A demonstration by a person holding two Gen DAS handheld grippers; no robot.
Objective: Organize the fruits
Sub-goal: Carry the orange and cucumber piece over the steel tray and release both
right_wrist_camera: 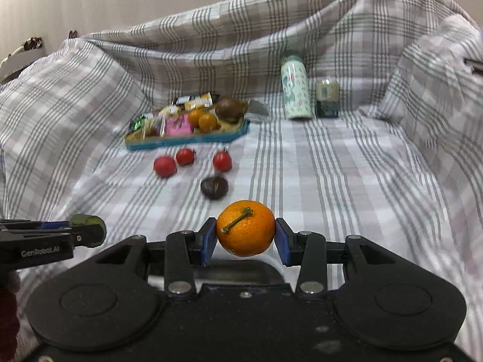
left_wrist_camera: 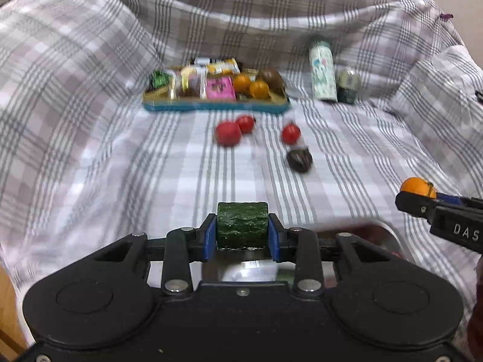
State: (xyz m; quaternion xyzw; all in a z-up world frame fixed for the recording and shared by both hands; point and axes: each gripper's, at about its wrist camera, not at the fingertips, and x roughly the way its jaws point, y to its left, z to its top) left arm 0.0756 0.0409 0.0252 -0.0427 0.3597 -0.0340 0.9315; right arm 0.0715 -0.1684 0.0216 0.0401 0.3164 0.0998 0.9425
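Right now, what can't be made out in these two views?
- Snack wrappers in the blue tray: motion blur, print unreadable, both views.
- Metal container beneath the left gripper: its contents, hidden by the gripper body.
- Cucumber piece: cut ends covered by pads.
- Small jar: label too blurred.

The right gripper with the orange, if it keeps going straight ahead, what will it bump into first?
Probably the dark chestnut lying on the checked cloth, just ahead of the right gripper and its orange. Depth is hard to judge, so it might pass over.

A home setting is showing: a plaid cloth [right_wrist_camera: 302,166] is draping furniture, a snack tray [right_wrist_camera: 187,141] lying at eleven o'clock.
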